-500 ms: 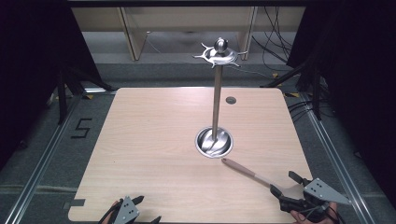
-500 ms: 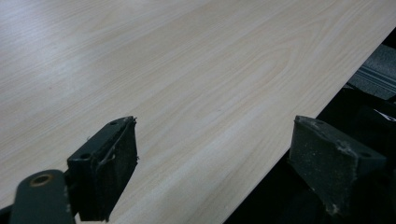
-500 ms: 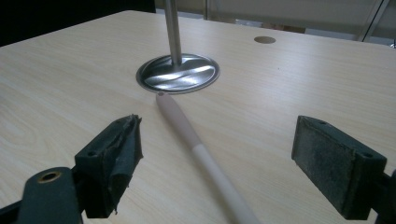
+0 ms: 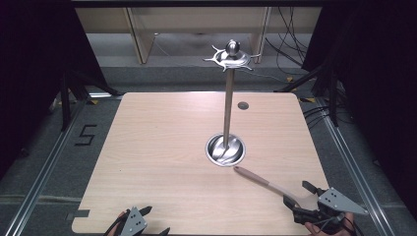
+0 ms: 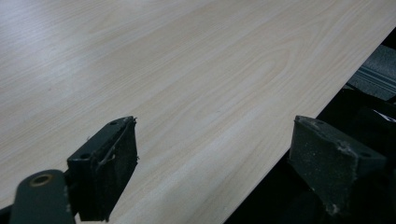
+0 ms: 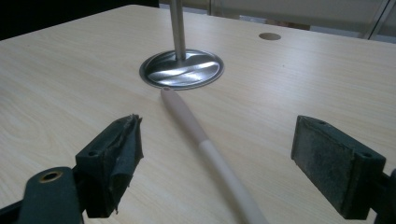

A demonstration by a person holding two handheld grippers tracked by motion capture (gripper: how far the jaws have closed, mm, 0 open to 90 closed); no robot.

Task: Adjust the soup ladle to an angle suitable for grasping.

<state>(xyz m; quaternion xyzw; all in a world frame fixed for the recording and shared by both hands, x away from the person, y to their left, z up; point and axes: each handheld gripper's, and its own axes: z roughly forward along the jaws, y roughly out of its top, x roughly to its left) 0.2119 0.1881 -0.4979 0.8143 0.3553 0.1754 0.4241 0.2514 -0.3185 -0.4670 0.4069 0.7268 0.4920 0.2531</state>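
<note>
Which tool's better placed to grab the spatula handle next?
Right. The right tool is open, straddling the spatula handle. The left tool sits at the table's near edge, over bare wood.

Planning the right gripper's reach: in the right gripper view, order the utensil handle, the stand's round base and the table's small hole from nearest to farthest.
1. Utensil handle, between the jaws.
2. Stand's round base, ahead, at the handle's tip.
3. Small hole, farthest, toward the far right.
</note>
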